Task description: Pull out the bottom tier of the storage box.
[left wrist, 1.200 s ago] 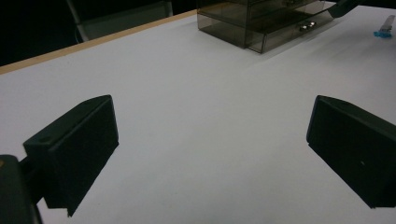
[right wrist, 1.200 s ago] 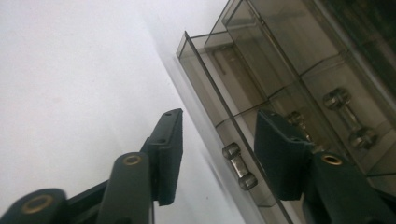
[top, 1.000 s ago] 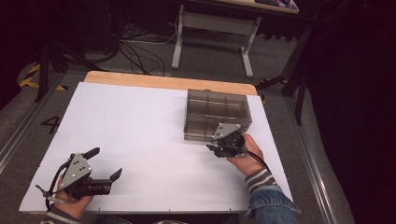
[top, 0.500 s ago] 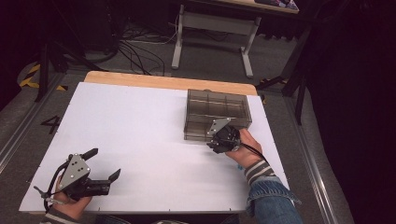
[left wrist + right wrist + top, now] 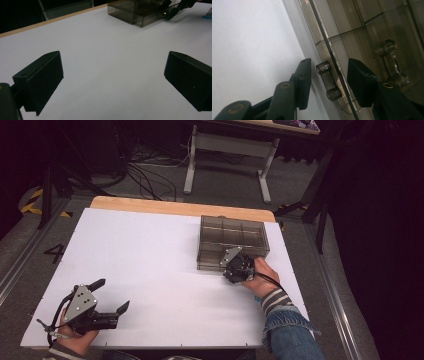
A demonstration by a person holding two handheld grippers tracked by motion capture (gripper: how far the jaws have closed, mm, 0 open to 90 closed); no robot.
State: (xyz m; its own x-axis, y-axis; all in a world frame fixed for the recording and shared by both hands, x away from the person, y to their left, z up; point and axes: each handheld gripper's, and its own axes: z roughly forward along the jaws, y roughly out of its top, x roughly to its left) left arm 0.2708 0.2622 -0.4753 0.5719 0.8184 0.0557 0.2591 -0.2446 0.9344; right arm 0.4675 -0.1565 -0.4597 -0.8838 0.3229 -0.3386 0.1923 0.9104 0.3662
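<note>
Your right gripper (image 5: 235, 266) has slid in from the table's near right toward the smoky plastic box (image 5: 233, 243) at the far right, its jaws just closing, now either side of the small handle (image 5: 329, 80) without pressing it. Your left gripper (image 5: 107, 297) rests near-left, jaws wide and empty.

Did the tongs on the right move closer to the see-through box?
Yes. In the high view the right tongs slid up and left against the smoky clear box, closing a bit, and now straddle its little handle without squeezing it.
</note>
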